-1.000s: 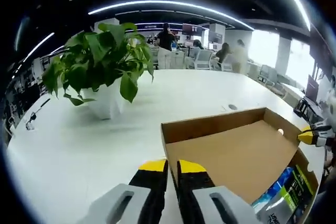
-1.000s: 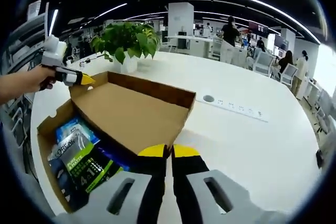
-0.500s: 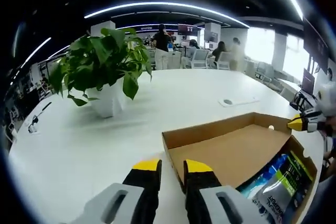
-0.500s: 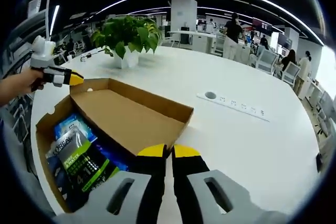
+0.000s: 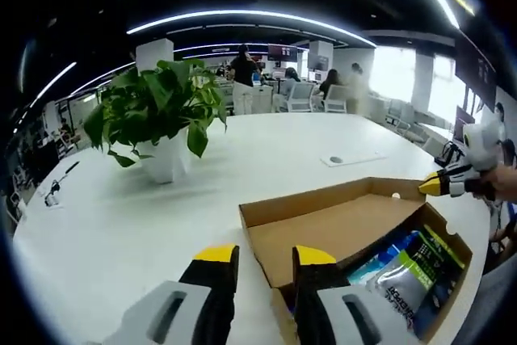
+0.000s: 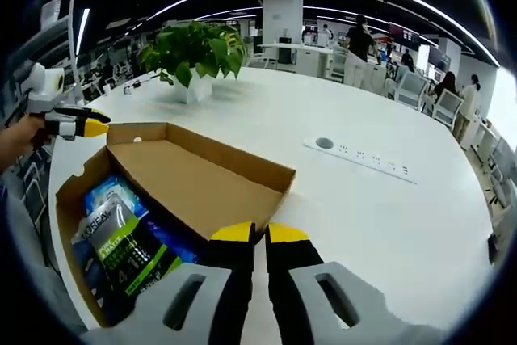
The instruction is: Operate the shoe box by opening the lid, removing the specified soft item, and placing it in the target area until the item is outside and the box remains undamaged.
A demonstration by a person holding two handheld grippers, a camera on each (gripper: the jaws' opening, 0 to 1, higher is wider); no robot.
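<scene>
Lid (image 6: 198,183) has dropped flat since 1 s ago; box (image 6: 77,191) now open, packets (image 6: 121,240) inside. Left gripper (image 5: 256,254) slightly parted, empty. Right gripper (image 6: 258,233) closed, empty. Next: grab item.

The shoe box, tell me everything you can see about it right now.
The shoe box is plain brown cardboard, sitting on the white table. Its lid is hinged open and lies back nearly flat, showing a bare inside with upturned edges. The base holds soft plastic pouches, blue, silver and green, with printed lettering. The right gripper has its tips at the lid's near edge; the left gripper is beside the far corner.
</scene>
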